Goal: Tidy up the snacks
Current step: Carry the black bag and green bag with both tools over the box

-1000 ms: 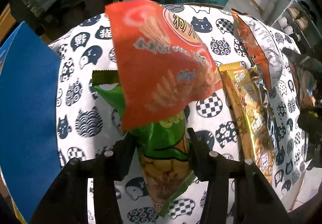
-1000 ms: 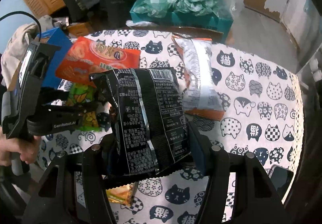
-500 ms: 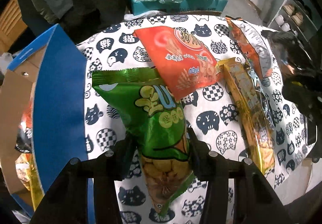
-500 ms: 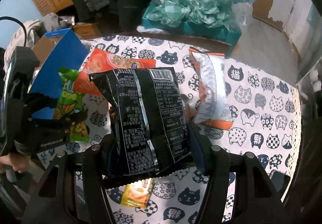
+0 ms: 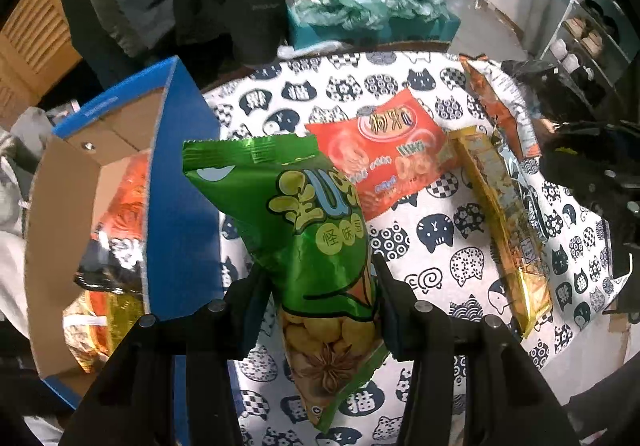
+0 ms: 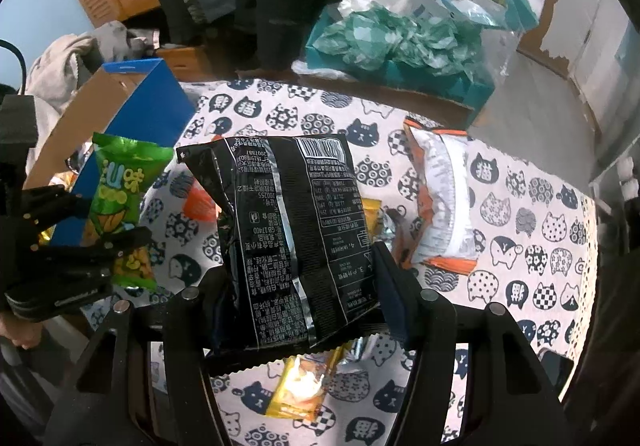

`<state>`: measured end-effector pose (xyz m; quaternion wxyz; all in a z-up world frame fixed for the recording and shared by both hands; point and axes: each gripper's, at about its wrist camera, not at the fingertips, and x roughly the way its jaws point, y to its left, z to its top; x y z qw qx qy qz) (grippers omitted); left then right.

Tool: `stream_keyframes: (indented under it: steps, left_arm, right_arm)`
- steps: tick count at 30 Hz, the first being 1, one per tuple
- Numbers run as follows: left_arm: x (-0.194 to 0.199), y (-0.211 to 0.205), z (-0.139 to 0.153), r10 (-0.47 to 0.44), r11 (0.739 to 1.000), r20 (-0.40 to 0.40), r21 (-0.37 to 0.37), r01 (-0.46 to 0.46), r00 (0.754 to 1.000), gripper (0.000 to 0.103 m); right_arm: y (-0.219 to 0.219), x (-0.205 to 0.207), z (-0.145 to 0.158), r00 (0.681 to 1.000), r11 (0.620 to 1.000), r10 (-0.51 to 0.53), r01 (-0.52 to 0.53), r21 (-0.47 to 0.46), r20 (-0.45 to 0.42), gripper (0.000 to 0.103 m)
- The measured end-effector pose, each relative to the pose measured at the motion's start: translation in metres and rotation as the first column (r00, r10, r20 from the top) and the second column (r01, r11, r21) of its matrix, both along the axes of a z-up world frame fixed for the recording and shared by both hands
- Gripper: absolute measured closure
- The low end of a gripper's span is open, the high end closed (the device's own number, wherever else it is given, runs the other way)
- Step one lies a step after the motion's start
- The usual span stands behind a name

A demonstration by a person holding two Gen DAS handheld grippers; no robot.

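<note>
Step in hand: carrying two snack bags toward the open blue cardboard box at the left edge of the tabletop, judging by how both bags hang in the air above the cat-print cloth.
Left gripper: its fingers are clenched on the lower half of the shiny green foil bag of beans, which stands upright just beside the box's blue wall.
Right gripper: its fingers are clamped on the sides of the black crinkled snack bag with white print, held upright over the middle of the cloth.
Box contents: orange, black and yellow packets already lie inside; free room looks limited near the front.
Left on the tabletop: a flat orange-red snack packet, a long yellow packet and a silver-and-orange bag, all lying flat and apart from the box.
How to do it well: bring the green bag clear over the box wall before loosening the grip, and lower it so its top edge does not catch the cardboard flap.
Order: one bag at a time seems wise, since the two grippers are near each other.
Risk: the puffy black bag could slip if squeezed unevenly.
</note>
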<state>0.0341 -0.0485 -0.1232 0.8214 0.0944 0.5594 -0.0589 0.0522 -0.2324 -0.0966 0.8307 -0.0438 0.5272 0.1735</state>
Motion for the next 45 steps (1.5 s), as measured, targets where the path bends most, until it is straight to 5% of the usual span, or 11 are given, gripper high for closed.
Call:
stream_keyframes:
  steps: [19,45]
  left_arm:
    - [-0.015,0.024,0.065,-0.033,0.999,0.162,-0.017,0.037,0.986,0.054]
    - [-0.013,0.137,0.085,0.175,0.983,0.208,-0.097,-0.157,0.962,0.054]
  right_arm:
    - [0.043,0.002,0.034,0.997,0.999,0.037,-0.039,0.035,0.069,0.042]
    - [0.162,0.023,0.066,0.979,0.979,0.181,-0.189,0.080,0.099,0.042]
